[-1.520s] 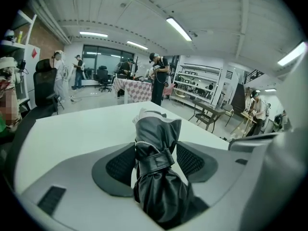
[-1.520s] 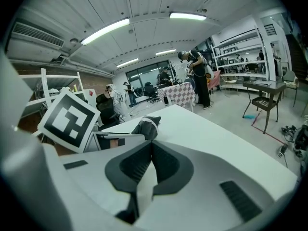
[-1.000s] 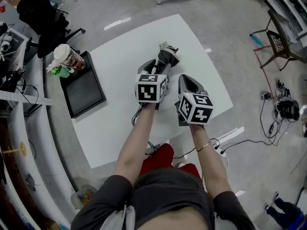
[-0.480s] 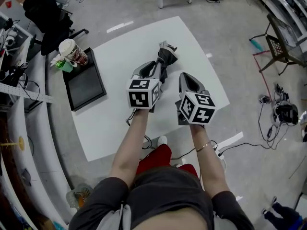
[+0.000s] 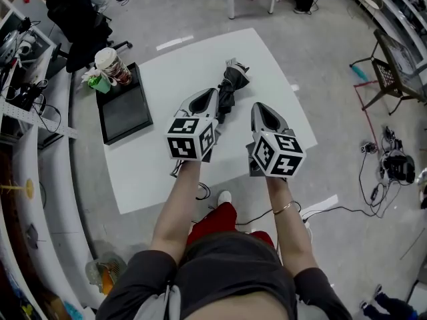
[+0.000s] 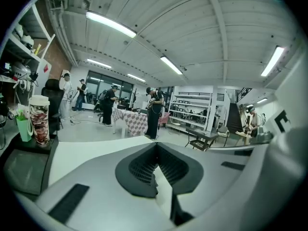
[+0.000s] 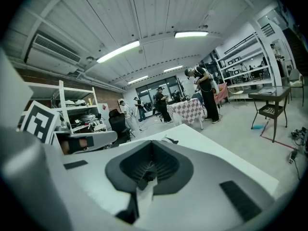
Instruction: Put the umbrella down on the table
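A folded black umbrella [image 5: 230, 85] lies on the white table [image 5: 160, 172], pointing toward the far edge. My left gripper [image 5: 211, 95] hovers just to its near left, jaws shut with nothing between them, and does not touch it. In the left gripper view the left gripper [image 6: 156, 147] hides the umbrella behind its body. My right gripper [image 5: 259, 107] hangs to the right of the umbrella, apart from it, jaws together and empty. Past the right gripper [image 7: 151, 147], the right gripper view shows the umbrella's end [image 7: 169, 139] on the tabletop.
A black tray [image 5: 123, 109] lies on the table's left side, with a patterned cup [image 5: 112, 64] and a green container [image 5: 100, 83] at its far end. A black office chair [image 5: 79, 11] stands beyond. A folding chair [image 5: 392, 60] and floor cables [image 5: 373, 172] are at the right.
My left gripper has let go of the umbrella and drawn back toward me and up. The right gripper has also risen a little. The umbrella stays lying on the table.
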{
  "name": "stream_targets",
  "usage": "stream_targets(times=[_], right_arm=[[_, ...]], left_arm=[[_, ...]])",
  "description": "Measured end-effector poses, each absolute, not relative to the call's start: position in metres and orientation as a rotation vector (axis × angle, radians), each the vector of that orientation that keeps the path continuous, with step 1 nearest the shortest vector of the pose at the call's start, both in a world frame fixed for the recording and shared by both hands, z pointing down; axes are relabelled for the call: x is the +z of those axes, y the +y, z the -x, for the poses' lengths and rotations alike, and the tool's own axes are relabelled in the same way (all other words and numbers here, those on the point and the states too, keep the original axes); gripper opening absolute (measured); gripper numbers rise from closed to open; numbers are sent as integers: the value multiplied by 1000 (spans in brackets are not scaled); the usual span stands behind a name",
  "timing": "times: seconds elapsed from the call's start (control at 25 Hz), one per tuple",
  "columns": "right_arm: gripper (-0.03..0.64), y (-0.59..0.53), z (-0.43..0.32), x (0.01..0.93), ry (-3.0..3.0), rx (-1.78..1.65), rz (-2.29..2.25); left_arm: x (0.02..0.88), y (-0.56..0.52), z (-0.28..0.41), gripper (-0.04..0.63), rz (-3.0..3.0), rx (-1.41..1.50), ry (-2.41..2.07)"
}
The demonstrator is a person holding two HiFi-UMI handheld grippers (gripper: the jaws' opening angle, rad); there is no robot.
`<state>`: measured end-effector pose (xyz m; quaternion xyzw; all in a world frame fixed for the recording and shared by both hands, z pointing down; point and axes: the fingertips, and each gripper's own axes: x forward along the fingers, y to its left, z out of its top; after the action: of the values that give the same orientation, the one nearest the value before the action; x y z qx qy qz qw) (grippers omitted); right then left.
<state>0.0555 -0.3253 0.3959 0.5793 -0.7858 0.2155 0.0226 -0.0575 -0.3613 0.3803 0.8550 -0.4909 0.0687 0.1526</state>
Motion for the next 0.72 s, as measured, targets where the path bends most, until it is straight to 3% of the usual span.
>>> stream_targets(times=[0.72], right_arm=[[18, -265, -57, 360, -2567, 577, -1688]], left_arm=[[348, -264, 93, 12, -2432, 85, -1471]])
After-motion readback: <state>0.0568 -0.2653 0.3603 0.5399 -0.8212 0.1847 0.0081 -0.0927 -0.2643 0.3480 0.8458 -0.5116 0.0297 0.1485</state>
